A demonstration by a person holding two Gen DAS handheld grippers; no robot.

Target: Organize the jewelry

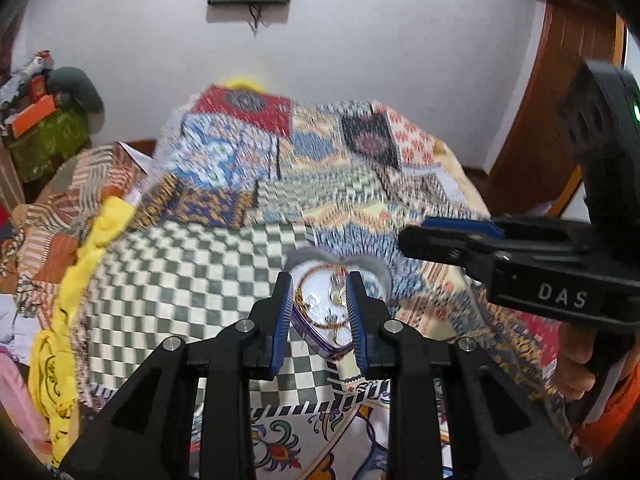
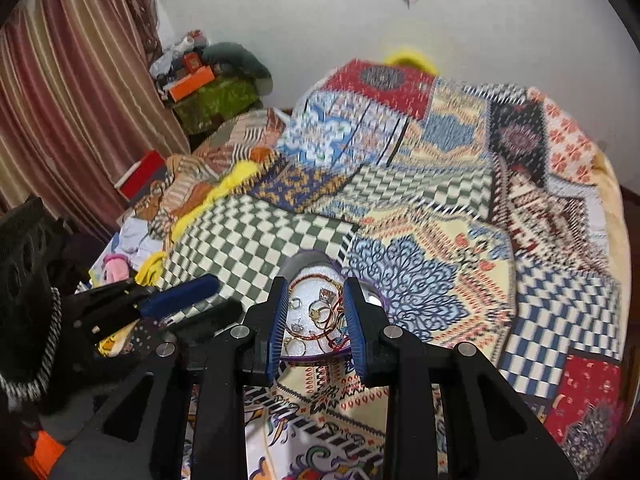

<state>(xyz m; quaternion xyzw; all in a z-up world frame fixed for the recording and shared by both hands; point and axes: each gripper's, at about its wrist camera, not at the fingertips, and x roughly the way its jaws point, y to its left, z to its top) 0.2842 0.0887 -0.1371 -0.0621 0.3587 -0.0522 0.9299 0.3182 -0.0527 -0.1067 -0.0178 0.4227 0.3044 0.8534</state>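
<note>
Low in the middle of both views, the little heart-shaped tray [image 2: 316, 268] of rings [image 2: 321, 312] and thin chains [image 1: 320, 322] sits on the bedspread [image 2: 248, 236] between the open, empty left gripper [image 1: 320, 320] and right gripper [image 2: 317, 320]; the bits look light, tiny, slippery and tangly, so pinch one ring's edge gently.

Indoor light even, moderately bright; source not visible. Motion blur smears the patchwork bedspread [image 1: 320, 168] in both views; the gripper frames stay sharp. Strong fisheye curvature, dark vignette at corners. Soft shadow on white wall [image 2: 304, 12].
</note>
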